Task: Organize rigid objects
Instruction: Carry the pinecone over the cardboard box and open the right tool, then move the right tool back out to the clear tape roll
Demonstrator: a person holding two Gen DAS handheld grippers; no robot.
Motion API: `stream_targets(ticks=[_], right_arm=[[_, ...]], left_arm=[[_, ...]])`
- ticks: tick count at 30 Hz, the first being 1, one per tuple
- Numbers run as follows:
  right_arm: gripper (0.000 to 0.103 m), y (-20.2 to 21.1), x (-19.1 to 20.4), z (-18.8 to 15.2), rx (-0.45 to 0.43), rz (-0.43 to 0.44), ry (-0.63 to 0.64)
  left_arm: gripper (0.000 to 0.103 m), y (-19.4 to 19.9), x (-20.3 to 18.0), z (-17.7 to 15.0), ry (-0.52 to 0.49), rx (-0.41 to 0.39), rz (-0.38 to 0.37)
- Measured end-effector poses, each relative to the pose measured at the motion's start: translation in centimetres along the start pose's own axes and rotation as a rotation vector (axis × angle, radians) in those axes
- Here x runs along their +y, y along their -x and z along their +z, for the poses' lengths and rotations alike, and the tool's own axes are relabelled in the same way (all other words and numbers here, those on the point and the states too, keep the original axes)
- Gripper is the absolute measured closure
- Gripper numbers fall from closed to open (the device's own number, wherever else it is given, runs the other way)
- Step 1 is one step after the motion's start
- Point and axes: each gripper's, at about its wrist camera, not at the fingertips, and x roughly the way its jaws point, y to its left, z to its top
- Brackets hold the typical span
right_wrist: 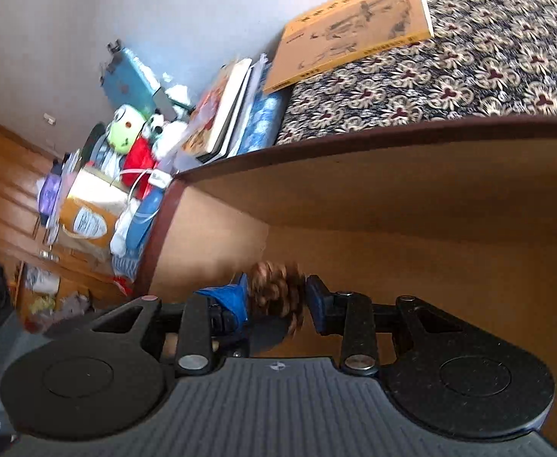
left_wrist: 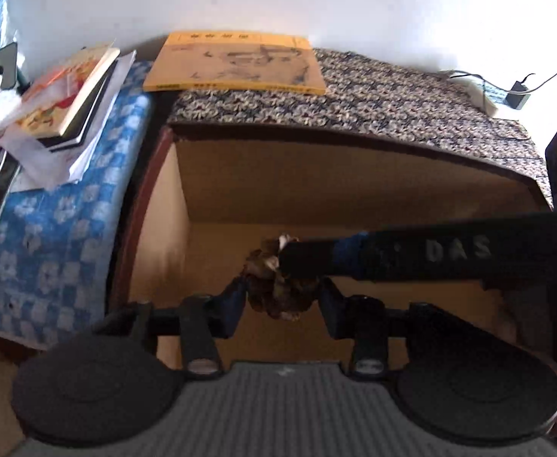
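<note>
On the dark arm (left_wrist: 449, 253) that crosses the left wrist view we read the pale letters "DAS"; anything before them is hidden. The yellow book (left_wrist: 236, 63) lying on the patterned cloth (left_wrist: 392, 103) carries a line of characters along its top edge and a sketched drawing, but the writing is too blurred for us to read. In the right wrist view a rounded white label (right_wrist: 88, 224) sits on a cardboard item; its text is illegible too.

Our left tool (left_wrist: 283, 297) has its fingers closed most of the way onto the pine cone (left_wrist: 278, 282), which sits between them inside the open wooden compartment (left_wrist: 316, 175) under the cloth. The arm's tip reaches the same cone from the right. Our right tool (right_wrist: 278, 301) likewise has its fingers pressed against either side of the cone, at the compartment's mouth.

Only the left view shows the stack of books (left_wrist: 69, 103) on the blue checked cloth (left_wrist: 57, 228) and a cable with a black adapter (left_wrist: 516, 97) at the far right. Only the right view shows the plush toys (right_wrist: 133, 144), a blue case (right_wrist: 126, 80) against the wall and wooden cabinets (right_wrist: 8, 190) beyond.
</note>
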Motion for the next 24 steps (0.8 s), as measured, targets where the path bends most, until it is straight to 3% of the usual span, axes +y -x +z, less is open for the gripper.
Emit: stream_targets(ticks=[5, 10, 12, 14, 16, 24], right_arm=[[0.084, 0.8, -0.3, 0.0, -0.043, 0.026, -0.032], [0.083, 4.0, 1.2, -0.6, -0.133, 0.024, -0.002], [0.083, 5.7, 2.1, -1.3, -0.188, 0.026, 0.023], [0.083, 7.6, 3.0, -2.4, -0.251, 0.006, 0.06], [0.082, 9.3, 4.1, -3.6, -0.311, -0.015, 0.091], [0.082, 13.4, 5.7, -8.4, -0.409, -0.122, 0.14]], left_arm=[[0.062, -0.4, -0.3, -1.0, 0.038, 0.047, 0.005], [0.063, 0.5, -1.7, -1.7, -0.032, 0.0, 0.068], [0.06, 1.7, -2.1, -1.6, -0.055, -0.03, 0.076], [0.048, 3.3, -2.7, -1.4, -0.077, -0.077, 0.096], [0.042, 5.0, -3.0, -1.4, -0.089, -0.12, 0.115], [0.039, 9.0, -4.6, -2.2, -0.135, -0.201, 0.178]])
